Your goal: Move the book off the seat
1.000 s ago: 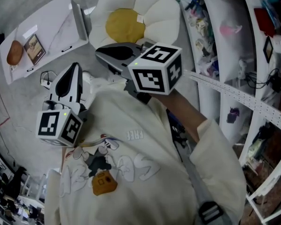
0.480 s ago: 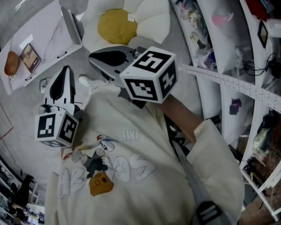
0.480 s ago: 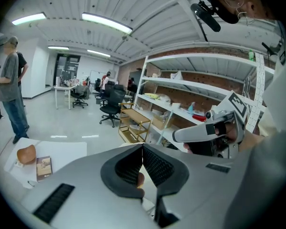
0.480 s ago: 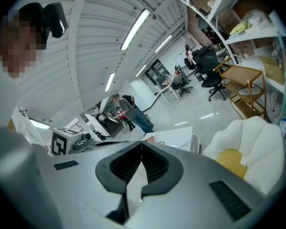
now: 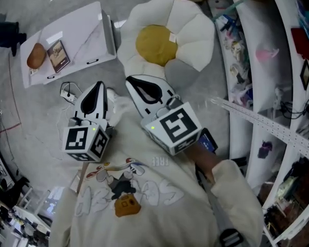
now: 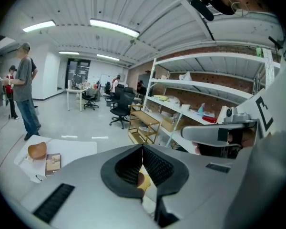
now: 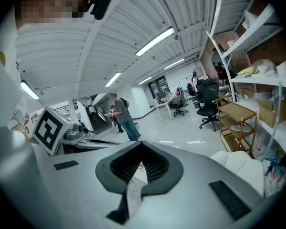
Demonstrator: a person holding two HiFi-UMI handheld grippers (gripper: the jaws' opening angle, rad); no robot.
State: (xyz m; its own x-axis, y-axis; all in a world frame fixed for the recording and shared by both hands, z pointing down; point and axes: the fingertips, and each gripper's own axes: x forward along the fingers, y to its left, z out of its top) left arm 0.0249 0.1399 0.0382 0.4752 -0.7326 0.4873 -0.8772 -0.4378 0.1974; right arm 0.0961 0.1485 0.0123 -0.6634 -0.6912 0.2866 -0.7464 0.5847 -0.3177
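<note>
Holding both tools close to the person's chest, I read the left hand-held gripper [image 5: 98, 85] and the right hand-held gripper [image 5: 130, 80] as fully closed, pad against pad, with nothing clamped in either.

The book [image 5: 57, 55] lies flat on the low white surface [image 5: 85, 27] at the upper left of the frame, just beside a brown rounded object [image 5: 35, 56]. The flower-shaped cushion [image 5: 195, 32] at the top centre carries no book.

Step status: undetermined.
- If the cushion is the seat, the book lies off it as the task requires.
- If the white surface is the seat, the book is on it, and both tools are well apart from it.

I therefore command no move on this evidence.

Room: grey floor [image 5: 20, 122] with a loose cable [image 5: 67, 90], and white shelving [image 5: 257, 50] along the right edge. Office chairs [image 6: 118, 106] and standing people [image 6: 25, 87] are visible in the distance.
</note>
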